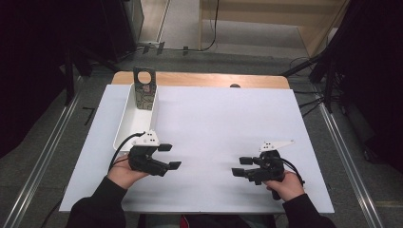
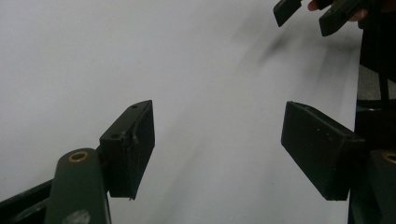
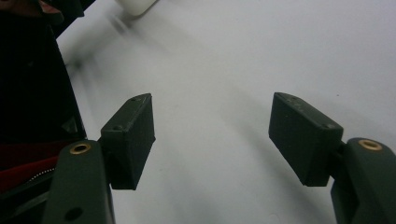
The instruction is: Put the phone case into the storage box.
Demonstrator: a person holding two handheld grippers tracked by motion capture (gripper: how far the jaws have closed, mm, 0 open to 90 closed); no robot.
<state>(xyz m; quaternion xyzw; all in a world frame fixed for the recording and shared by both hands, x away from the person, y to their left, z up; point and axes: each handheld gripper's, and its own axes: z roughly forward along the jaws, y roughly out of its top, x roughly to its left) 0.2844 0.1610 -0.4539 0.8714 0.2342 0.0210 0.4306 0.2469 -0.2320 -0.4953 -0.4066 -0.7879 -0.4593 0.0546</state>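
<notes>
Both grippers are parked low over the white sheet [image 1: 214, 123], jaws spread wide with nothing between them. The left gripper [image 1: 172, 156] sits just beside the near end of the white tray [image 1: 124, 124], and the right gripper [image 1: 239, 166] is well apart from it, over on the other side. The circuit board [image 1: 144, 90] stands leaning at the tray's far end, poking above the rim. My worry: reaching in from the near end, a jaw could catch the tray wall and shove the whole tray, or tip the board flat so there's no edge to pinch.
</notes>
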